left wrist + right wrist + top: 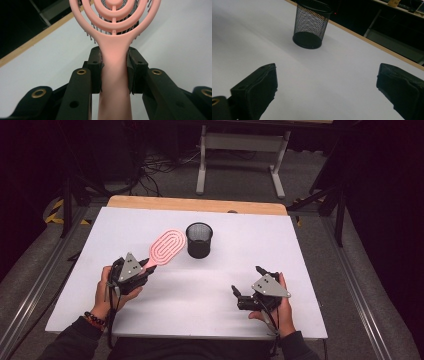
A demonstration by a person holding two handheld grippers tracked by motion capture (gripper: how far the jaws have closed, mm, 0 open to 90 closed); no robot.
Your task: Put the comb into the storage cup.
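Observation:
A pink hairbrush (pixel 167 247) with an oval, slotted head is held above the white table, its head pointing toward a black mesh cup (pixel 199 240). My left gripper (pixel 149 264) is shut on the brush's handle. In the left gripper view both jaws clamp the pink hairbrush (pixel 114 62) handle, and the bristles face down with the mesh cup dark behind the head. My right gripper (pixel 247 281) rests at the table's front right, open and holding nothing. The right gripper view has the mesh cup (pixel 311 25) standing upright ahead, between and beyond the wide-apart jaws.
The white table top (pixel 200 290) has a wooden strip (pixel 197 204) along its far edge. Beyond it stands a white-legged frame (pixel 240 155) on a dark floor with cables. Metal rails run down both sides of the table.

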